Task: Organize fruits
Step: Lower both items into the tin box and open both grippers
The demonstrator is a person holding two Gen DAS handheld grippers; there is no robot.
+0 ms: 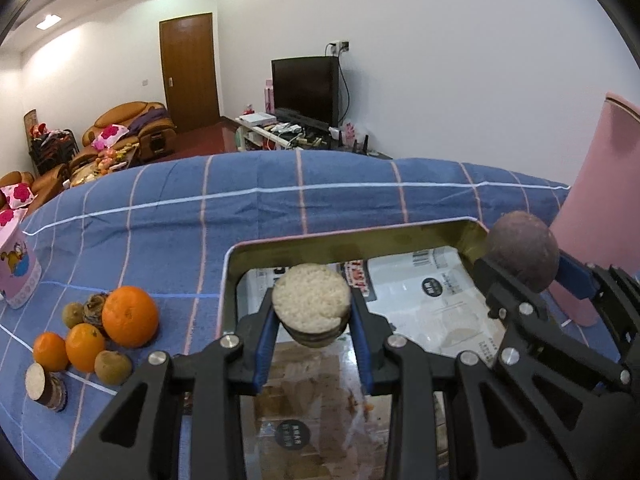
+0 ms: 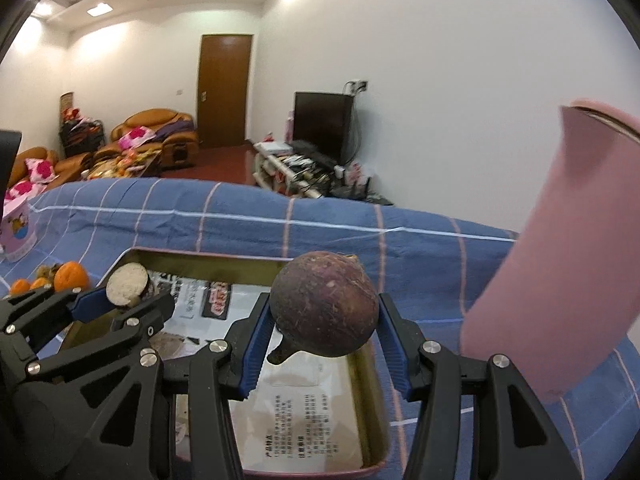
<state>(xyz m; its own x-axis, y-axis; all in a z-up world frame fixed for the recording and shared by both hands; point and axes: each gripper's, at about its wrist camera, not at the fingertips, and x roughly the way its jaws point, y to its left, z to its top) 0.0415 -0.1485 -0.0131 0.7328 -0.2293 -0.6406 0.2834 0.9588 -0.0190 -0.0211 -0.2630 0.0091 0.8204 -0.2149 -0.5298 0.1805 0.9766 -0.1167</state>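
Both tools over the gold-walled rectangular metal tray [image 1: 400, 240] w/ fruit: left tool [image 1: 314, 330] clamps a cut white-fleshed half fruit [image 1: 311, 298], right tool [image 2: 325, 344] a round dark-purple fruit [image 2: 325, 308]; next, lower & let go.

Each claw was built of matte black plastic links with triangular cut-outs, joined by round silver screw heads at the pivots. The left claw [image 1: 312, 320] carried two flat fingers [image 1: 266, 340] faced with ribbed blue pads, set on black brackets. The right claw [image 2: 325, 328] had the same black linkage, the same silver pivots and the same blue ribbed fingers [image 2: 256, 344].
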